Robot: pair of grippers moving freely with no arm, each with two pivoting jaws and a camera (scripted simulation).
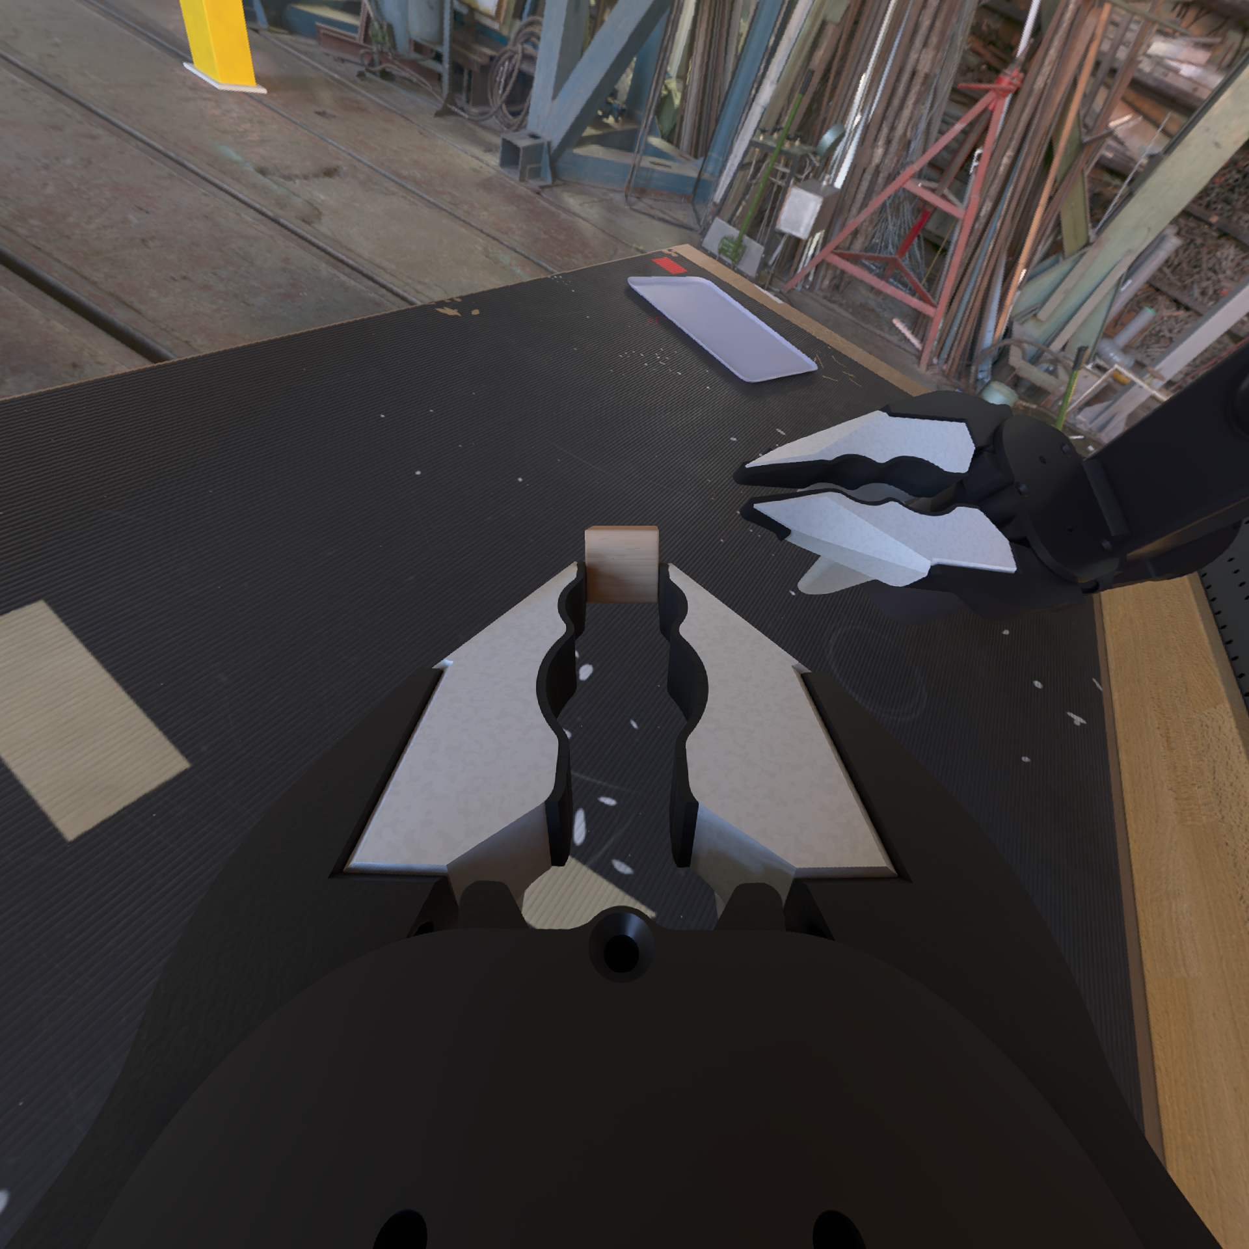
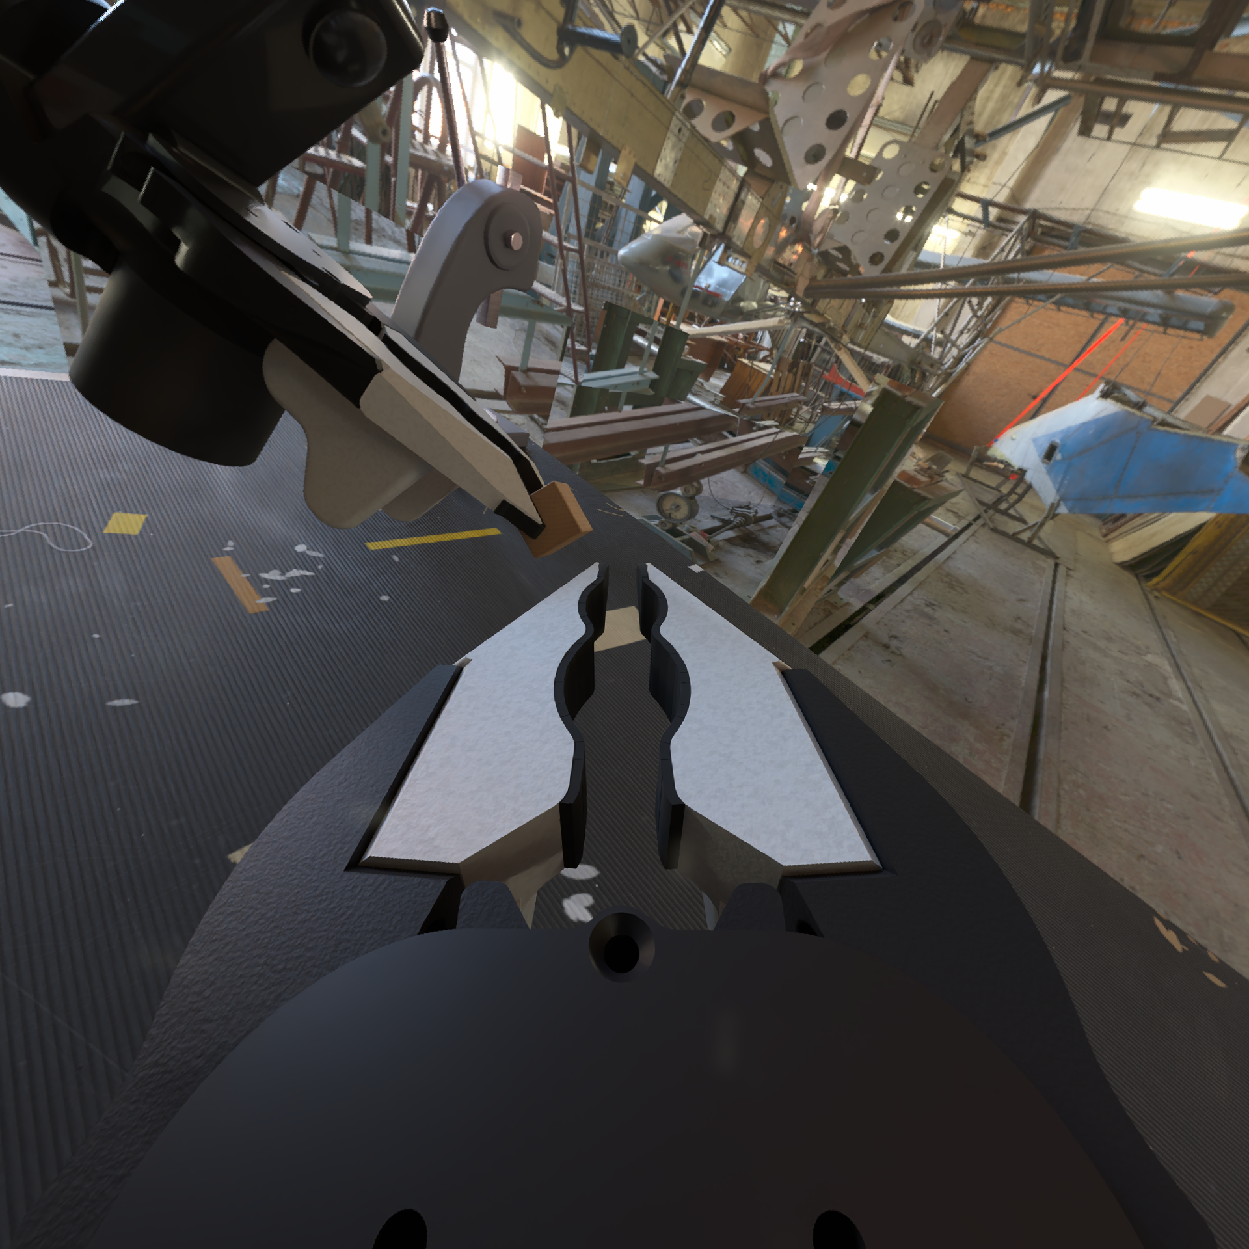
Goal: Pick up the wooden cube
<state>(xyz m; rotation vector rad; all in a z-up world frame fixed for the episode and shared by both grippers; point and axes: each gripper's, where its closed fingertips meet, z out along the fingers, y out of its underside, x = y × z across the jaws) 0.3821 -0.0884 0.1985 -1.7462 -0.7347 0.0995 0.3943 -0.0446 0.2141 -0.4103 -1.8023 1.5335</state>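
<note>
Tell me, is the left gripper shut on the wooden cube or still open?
Shut on it: the left gripper has both fingertips pressed against the wooden cube, which looks lifted off the mat in the right wrist view.

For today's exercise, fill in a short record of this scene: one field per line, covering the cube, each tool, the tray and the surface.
cube: wooden cube between the left tool's fingertips, apparently lifted off the mat
left tool: left tool shut on the cube at its very tips
right tool: right tool holds nothing, narrow gap between its fingers, beside the cube
tray: pale tray lying flat near the far edge, apart from both tools
surface: dark ribbed mat with white specks and tan patches
</note>
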